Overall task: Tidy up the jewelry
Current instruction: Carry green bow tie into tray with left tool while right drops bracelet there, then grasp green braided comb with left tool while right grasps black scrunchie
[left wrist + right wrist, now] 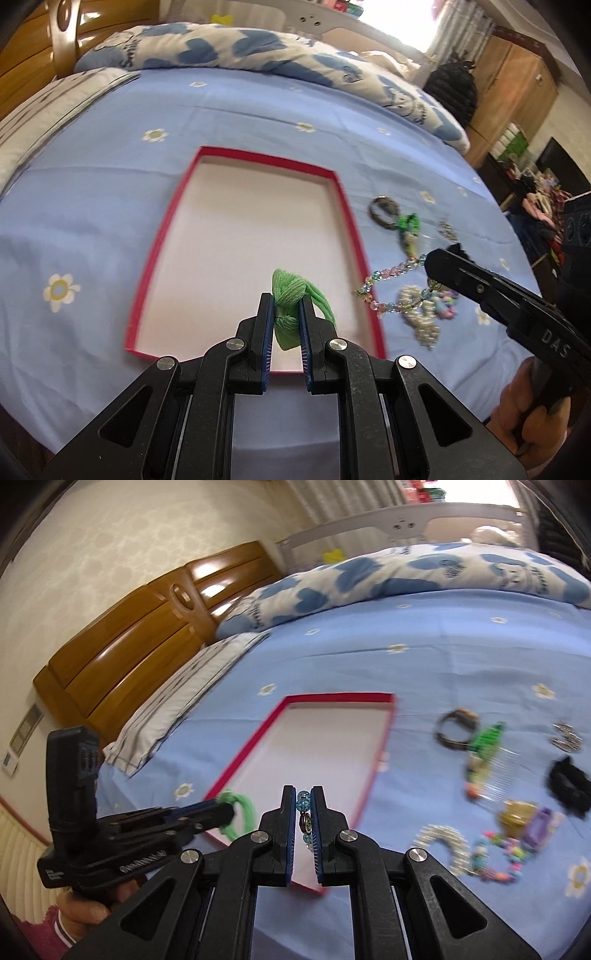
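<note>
**Both grippers hold jewelry at the red tray**

The left gripper [287,308] is clamped narrowly on a green hair tie [290,299], a ribbed, stretchy fabric band knotted into a soft lump, with its loop trailing off to one side. It hangs over the near end of the tray [166,236], a shallow rectangular box lid with a thin red rim and a smooth, plain white floor. The tray lies flat on the bed [229,110], which is covered with a light blue sheet printed with small white and yellow flowers.

The right gripper [304,805] is closed on a beaded bracelet [303,800]: round, faceted, glassy beads in teal between the blue pads, and, in the left wrist view, a string of pale pink, blue and clear beads [388,275] sagging from the gripper down beside the tray's long edge. This gripper sits at the near corner of the tray, on the side toward the loose pile.

The rest of the jewelry lies on the sheet beside the tray, on the side away from the wooden headboard [122,657]. Nearest the tray are a curved pearl piece [441,843] with a bumpy, shiny white surface and a string of small multicoloured beads [508,853]. Farther from it lie a dark ring-shaped bracelet [456,727], a green clip [487,740] joined to a clear comb, a small silver metal piece [565,734] and a black fuzzy scrunchie [569,781]. All of these are blurred, so finer detail cannot be made out.

A blue-and-white heart-patterned quilt [406,572] is bunched along the far side of the bed beyond the tray.
</note>
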